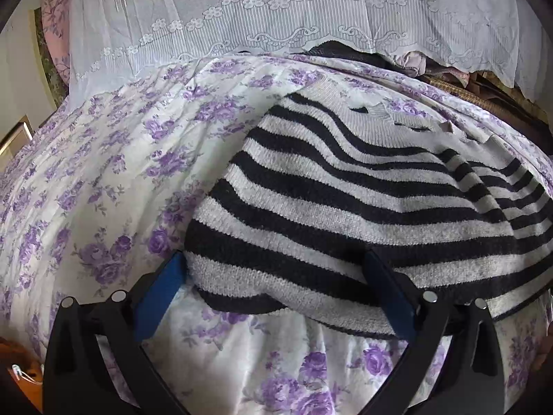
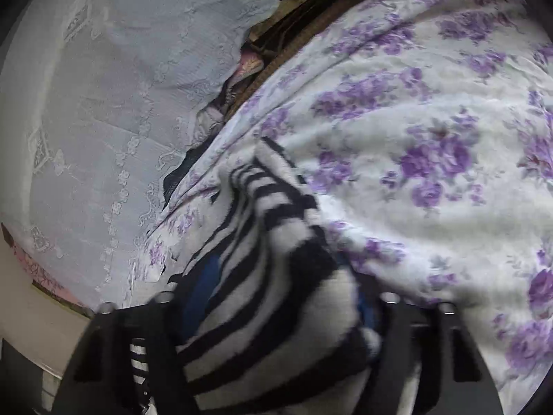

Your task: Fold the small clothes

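A small black-and-grey striped knit sweater lies on a bedsheet with purple flowers. Its neck is at the far end and a sleeve lies folded over at the right. My left gripper is open, its blue pads at either side of the sweater's near hem corner, which lies between the jaws. In the right wrist view a bunched part of the same sweater fills the space between the jaws of my right gripper. The blue pads are wide apart and partly hidden by the cloth.
A white lace cloth hangs at the far side of the bed and shows in the right wrist view. Dark and pink clothes and a woven brown edge lie under its hem. The flowered sheet spreads to the right.
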The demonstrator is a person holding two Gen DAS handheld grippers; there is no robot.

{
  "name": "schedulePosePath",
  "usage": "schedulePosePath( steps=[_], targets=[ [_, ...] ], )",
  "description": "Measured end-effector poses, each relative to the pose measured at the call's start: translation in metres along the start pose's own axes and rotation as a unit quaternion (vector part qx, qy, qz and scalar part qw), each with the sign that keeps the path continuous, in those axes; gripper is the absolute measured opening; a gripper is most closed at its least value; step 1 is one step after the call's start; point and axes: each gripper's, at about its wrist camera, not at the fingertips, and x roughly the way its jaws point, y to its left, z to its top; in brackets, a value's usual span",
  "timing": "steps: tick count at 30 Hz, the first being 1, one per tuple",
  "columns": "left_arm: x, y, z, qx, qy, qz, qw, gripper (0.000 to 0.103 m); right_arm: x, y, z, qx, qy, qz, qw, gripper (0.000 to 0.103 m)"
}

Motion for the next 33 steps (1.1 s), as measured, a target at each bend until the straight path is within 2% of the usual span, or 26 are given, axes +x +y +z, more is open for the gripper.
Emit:
schedulePosePath(
  steps=[5, 8, 10, 11, 18, 20, 23, 25, 28, 31, 33],
  targets=[
    [-0.025, -0.012, 0.006, 0.028, -0.025, -0.016, 0.9992, 0.099, -0.001, -0.004, -0.004, -0.009, 0.003, -0.008, 1.0, 0.056],
    [-0.04, -0.03, 0.014, 0.043, -0.033, -0.026, 0.9982, 0.099, 0.003, 0.006, -0.005, -0.031, 0.008, 0.001, 0.999, 0.073],
    [-0.041, -0.051, 0.021, 0.058, -0.019, -0.026, 0.9978, 0.099, 0.006, 0.014, -0.006, -0.056, 0.015, 0.02, 0.998, 0.092],
    [-0.039, -0.06, 0.024, 0.064, -0.011, -0.023, 0.9976, 0.099, 0.006, 0.016, -0.007, -0.063, 0.013, 0.03, 0.997, 0.096],
    [0.002, -0.103, 0.038, 0.062, 0.031, -0.021, 0.9974, 0.099, 0.009, 0.019, -0.002, -0.061, 0.022, 0.021, 0.998, 0.099],
    [0.014, -0.104, 0.032, 0.054, 0.026, -0.021, 0.998, 0.099, 0.016, 0.025, -0.002, -0.085, 0.044, -0.003, 0.995, 0.097],
    [0.022, -0.097, 0.022, 0.036, 0.007, -0.039, 0.9986, 0.099, 0.015, 0.024, -0.004, -0.094, 0.034, -0.028, 0.995, 0.08],
    [0.022, -0.095, 0.025, 0.031, 0.012, -0.046, 0.9984, 0.099, 0.012, 0.016, -0.002, -0.073, 0.024, -0.026, 0.997, 0.059],
    [0.021, -0.095, 0.024, 0.032, 0.012, -0.046, 0.9984, 0.099, 0.008, 0.003, 0.001, -0.034, 0.018, -0.005, 0.999, 0.038],
    [0.017, -0.099, 0.027, 0.044, 0.014, -0.042, 0.998, 0.099, 0.003, 0.004, 0.0, -0.038, 0.003, 0.004, 0.999, 0.032],
    [0.016, -0.099, 0.028, 0.046, 0.015, -0.039, 0.9981, 0.099, -0.005, 0.014, -0.001, -0.065, -0.018, 0.003, 0.998, 0.03]
  ],
)
